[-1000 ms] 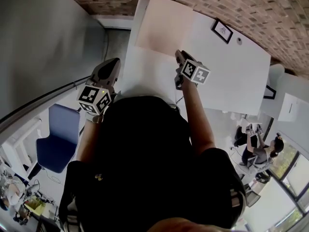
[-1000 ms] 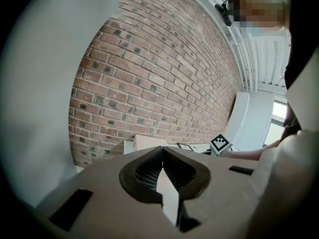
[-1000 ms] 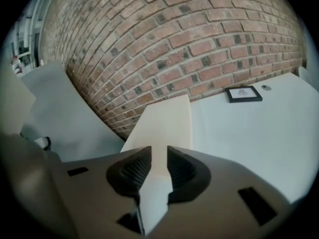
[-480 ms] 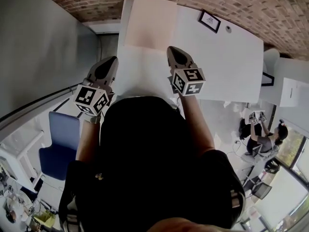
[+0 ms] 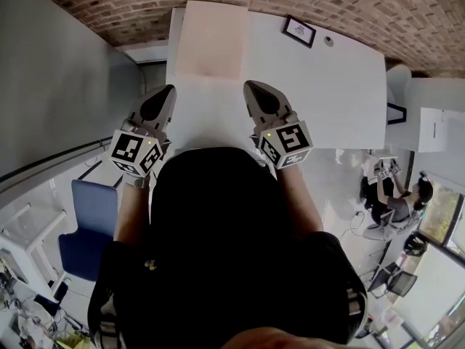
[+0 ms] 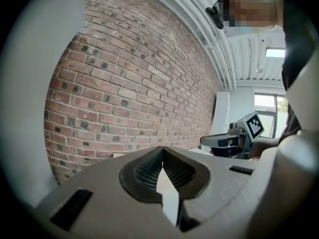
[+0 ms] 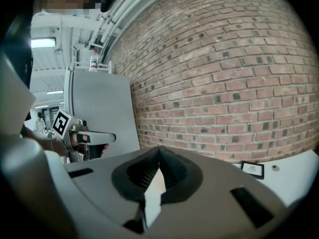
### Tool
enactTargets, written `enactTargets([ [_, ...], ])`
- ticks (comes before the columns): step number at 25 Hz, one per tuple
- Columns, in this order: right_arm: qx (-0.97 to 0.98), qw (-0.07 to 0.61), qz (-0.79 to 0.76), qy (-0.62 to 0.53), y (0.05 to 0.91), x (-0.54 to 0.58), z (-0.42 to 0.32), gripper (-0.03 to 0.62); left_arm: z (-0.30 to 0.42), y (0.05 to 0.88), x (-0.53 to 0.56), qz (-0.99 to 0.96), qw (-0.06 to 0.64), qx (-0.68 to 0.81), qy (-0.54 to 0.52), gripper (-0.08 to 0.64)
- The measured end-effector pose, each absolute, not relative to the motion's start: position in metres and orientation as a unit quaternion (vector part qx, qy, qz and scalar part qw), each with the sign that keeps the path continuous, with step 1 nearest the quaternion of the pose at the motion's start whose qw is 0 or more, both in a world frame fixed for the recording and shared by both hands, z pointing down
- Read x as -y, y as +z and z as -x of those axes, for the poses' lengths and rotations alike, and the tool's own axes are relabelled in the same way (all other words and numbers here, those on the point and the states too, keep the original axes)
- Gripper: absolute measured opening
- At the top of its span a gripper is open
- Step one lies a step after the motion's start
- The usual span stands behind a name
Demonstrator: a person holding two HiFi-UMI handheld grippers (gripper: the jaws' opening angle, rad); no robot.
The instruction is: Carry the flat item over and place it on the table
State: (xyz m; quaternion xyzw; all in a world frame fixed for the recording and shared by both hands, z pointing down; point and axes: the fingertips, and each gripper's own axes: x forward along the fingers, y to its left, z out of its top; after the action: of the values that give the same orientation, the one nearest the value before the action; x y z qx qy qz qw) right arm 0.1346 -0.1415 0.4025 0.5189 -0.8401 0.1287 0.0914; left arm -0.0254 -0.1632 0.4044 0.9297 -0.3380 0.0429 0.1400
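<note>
A flat peach-coloured sheet [image 5: 211,38] lies on the far left part of the white table [image 5: 327,86], close to the brick wall. Both grippers hover over the table's near edge, short of the sheet and apart from it. My left gripper [image 5: 161,93] [image 6: 162,151] has its jaw tips pressed together and I see nothing held. My right gripper [image 5: 256,89] [image 7: 159,151] is likewise shut, with nothing gripped. Each gripper shows in the other's view: the right gripper [image 6: 232,141] and the left gripper [image 7: 82,136].
A small framed picture [image 5: 298,30] [image 7: 252,169] lies on the table to the right of the sheet. A brick wall [image 5: 407,20] runs behind the table. A blue chair [image 5: 83,224] stands at lower left. People sit at desks [image 5: 385,195] far right.
My right gripper has drawn back from the sheet's near right corner toward my body. The left gripper has hardly moved. The sheet stays on the table.
</note>
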Motion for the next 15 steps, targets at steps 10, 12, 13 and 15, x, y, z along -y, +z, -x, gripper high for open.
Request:
enactTargets([
  [10,0.847,0.088,-0.518,0.079,0.38,0.11,-0.132,0.011,0.017,0.387,0.145,-0.935,0.113,0.334,0.04,0.005],
  [12,0.847,0.088,-0.519,0.073,0.38,0.108,-0.133,0.011,0.015,0.381,0.141,-0.937,0.108,0.33,0.031,0.005],
  [13,0.847,0.09,-0.52,0.072,0.381,0.107,-0.134,0.011,0.014,0.378,0.14,-0.938,0.105,0.329,0.028,0.005],
  [15,0.847,0.091,-0.519,0.076,0.383,0.107,-0.134,0.011,0.014,0.374,0.138,-0.937,0.099,0.333,0.027,0.005],
])
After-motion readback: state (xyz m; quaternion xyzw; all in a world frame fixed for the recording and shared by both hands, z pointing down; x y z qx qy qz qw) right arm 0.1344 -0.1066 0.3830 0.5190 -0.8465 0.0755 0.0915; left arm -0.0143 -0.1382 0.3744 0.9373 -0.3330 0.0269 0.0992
